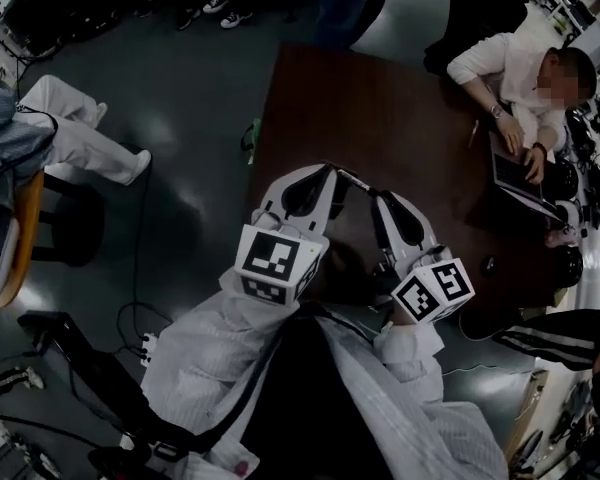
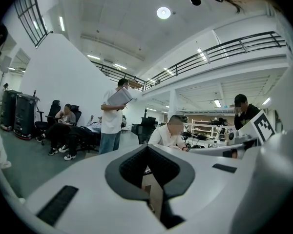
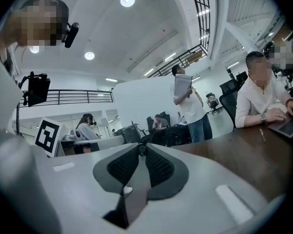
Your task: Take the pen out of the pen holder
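1. As far as I can see, the job is not plainly done. I find no pen holder in any view, so I cannot say where it stands.
2. My right gripper (image 3: 139, 152) has its jaws nearly pressed together. The tips pinch a small dark knob (image 3: 138, 149). I think this may be the end of the pen, but it is too small to be sure.
3. If it is the pen, then the pen is out and in my right gripper, and the job is almost over. If it is not, the whole job is left to do.
4. My left gripper (image 2: 147, 147) has its jaws pressed together at the tips, with nothing there that I can name. Lower down, a tan patch (image 2: 154, 194) shows in the gap. I cannot tell what it is.
5. Only the head view shows both grippers at once. They sit close together, tips near each other, over the near edge of the brown table (image 1: 400, 118). At the far corner a person (image 1: 520, 78) types on a laptop (image 1: 515, 173).
6. Only the gripper views show the dark pads and how they meet. From above I see just white shells and marker cubes.
7. The right gripper view shows the table top running out to the typing person. The left gripper view shows almost no table, but it has a standing person holding papers (image 2: 112, 116).
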Motion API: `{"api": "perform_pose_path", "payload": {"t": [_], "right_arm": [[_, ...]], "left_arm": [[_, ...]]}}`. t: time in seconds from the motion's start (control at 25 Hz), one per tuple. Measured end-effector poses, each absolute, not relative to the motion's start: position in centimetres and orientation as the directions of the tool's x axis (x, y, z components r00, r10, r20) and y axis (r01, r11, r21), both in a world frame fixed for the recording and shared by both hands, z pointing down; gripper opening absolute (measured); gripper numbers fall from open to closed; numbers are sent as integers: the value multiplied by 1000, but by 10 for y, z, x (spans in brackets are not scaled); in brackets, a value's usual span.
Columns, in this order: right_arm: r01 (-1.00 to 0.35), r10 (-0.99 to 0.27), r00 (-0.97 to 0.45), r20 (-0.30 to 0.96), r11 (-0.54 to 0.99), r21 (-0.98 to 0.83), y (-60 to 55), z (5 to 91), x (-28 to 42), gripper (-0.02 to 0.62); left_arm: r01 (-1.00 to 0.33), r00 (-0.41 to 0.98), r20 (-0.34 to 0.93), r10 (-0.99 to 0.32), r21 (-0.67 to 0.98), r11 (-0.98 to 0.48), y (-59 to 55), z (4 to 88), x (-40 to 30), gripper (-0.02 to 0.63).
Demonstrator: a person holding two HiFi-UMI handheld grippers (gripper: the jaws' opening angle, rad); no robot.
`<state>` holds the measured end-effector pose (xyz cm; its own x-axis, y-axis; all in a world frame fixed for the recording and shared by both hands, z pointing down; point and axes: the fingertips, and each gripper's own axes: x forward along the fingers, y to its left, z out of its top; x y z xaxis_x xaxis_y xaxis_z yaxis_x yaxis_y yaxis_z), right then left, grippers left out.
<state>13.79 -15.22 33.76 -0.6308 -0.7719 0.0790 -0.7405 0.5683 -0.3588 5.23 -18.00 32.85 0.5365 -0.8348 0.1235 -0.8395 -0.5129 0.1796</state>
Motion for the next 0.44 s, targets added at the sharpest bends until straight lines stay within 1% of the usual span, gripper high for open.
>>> {"api": "perform_pose_path", "payload": {"t": [0.44], "right_arm": [[-742,-780,-621,76,552,-381,-153,338,131,47]], "left_arm": [[-840,536,125,-835,174,-514,-183,329,41,5]]}}
